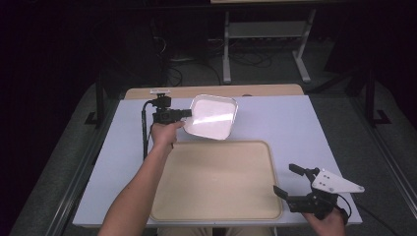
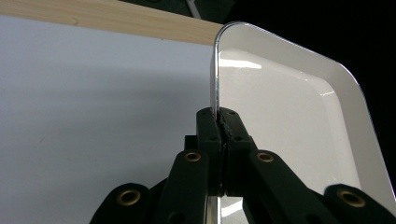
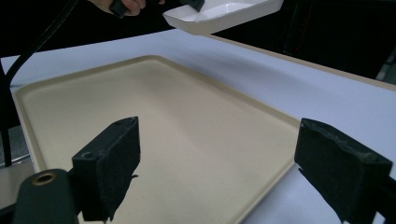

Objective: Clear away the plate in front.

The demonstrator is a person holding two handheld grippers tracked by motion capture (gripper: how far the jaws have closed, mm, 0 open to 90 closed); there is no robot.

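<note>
A white square dish point(image 1: 212, 117) hangs tilted above the far middle of the table, lifted off the surface. My left gripper point(image 1: 188, 113) is shut on its left rim; in the left gripper view the jaws pinch the dish's thin edge point(image 2: 215, 84) and my left gripper point(image 2: 222, 125) shows closed around it. A large beige tray point(image 1: 216, 181) lies flat at the table's near middle. My right gripper point(image 1: 287, 181) stands open beside the tray's right edge, nothing between its fingers point(image 3: 109, 163). From the right gripper view the dish point(image 3: 224, 14) floats beyond the tray point(image 3: 154, 126).
The table top point(image 1: 295, 123) is white with a wooden strip point(image 1: 211, 91) along its far edge. Beyond it stand a grey metal frame point(image 1: 265, 39) and cables on the floor. A black cable point(image 1: 144, 132) trails from the left gripper.
</note>
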